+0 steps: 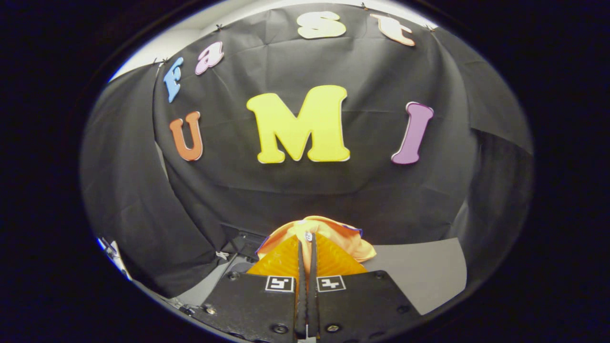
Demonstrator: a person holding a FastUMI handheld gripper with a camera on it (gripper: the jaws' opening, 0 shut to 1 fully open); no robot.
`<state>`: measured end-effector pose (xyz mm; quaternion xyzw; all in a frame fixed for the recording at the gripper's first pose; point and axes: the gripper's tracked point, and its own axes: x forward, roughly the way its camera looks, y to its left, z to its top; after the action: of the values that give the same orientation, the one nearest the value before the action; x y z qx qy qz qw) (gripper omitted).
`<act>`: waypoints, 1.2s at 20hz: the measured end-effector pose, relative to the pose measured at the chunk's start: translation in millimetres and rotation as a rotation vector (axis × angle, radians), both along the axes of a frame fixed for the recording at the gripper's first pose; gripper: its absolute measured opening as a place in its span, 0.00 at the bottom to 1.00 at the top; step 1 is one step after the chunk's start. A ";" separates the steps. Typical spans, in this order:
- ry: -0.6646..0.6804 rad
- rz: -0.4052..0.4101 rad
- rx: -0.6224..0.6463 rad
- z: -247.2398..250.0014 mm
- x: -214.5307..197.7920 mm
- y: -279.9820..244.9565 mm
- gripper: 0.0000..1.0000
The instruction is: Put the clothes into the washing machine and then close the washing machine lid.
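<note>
One orange garment clamped in my tongs, lifted clear above grey counter. Carry step underway; next, find washer opening, drop it in.

Staged booth: black cloth wall, grey tabletop.
</note>
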<state>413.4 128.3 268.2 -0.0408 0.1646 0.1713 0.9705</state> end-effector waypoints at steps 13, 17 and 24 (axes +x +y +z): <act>0.061 0.117 0.003 -40.3 1.7 86.8 0.04; 0.102 0.142 -0.009 -70.0 4.5 111.6 0.04; 0.198 0.151 -0.018 -135.2 12.8 140.3 0.05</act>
<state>426.2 268.6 133.0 -0.0445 0.2574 0.2455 0.9335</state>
